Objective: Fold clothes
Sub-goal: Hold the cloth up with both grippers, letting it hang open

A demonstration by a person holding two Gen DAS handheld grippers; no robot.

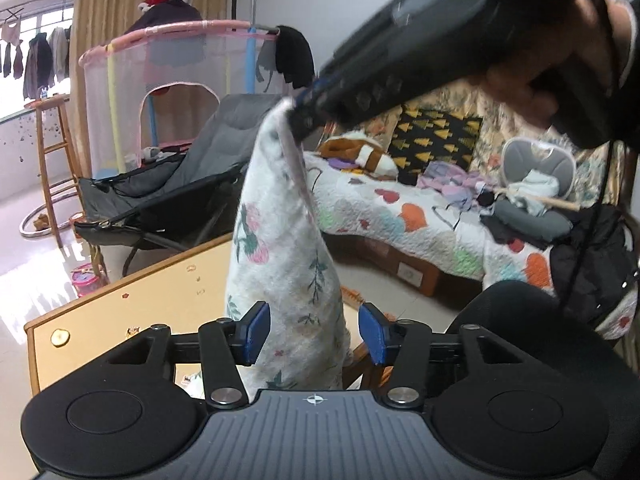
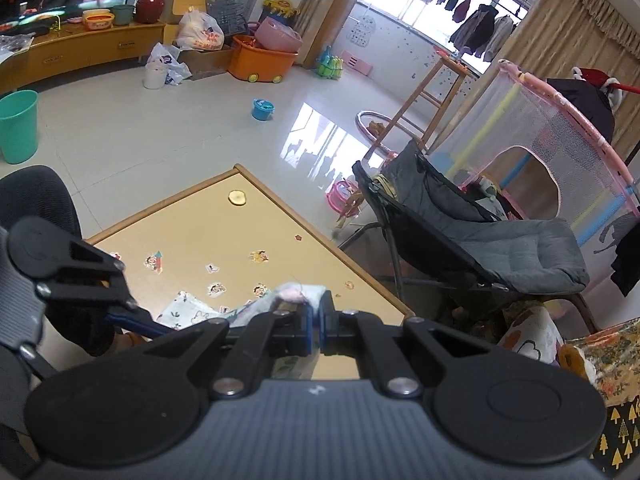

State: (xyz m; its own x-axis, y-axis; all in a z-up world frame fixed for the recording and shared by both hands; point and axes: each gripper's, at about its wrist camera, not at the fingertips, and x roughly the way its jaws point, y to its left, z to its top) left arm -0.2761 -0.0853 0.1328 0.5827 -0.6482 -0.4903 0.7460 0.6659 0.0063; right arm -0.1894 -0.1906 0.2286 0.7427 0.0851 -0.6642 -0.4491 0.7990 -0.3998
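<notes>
A white floral cloth (image 1: 280,248) hangs in a long drape over the wooden table (image 1: 140,312). In the left wrist view, my right gripper (image 1: 298,114) is held in a hand at the top and is shut on the cloth's upper edge. My left gripper (image 1: 315,334) is open lower down, and the cloth hangs between its blue pads (image 1: 256,332). In the right wrist view, my right gripper (image 2: 318,320) pinches a bunched corner of the cloth (image 2: 296,294). The rest of the cloth trails onto the table (image 2: 224,232). One of the left gripper's fingers (image 2: 132,322) reaches in from the left.
Stickers dot the table top. A grey folding chair (image 1: 180,184) stands past the table's far edge, with a pink mesh playpen (image 1: 160,80) behind it. A quilt-covered bed (image 1: 400,208) strewn with clothes lies to the right. A black office chair (image 1: 512,308) is near.
</notes>
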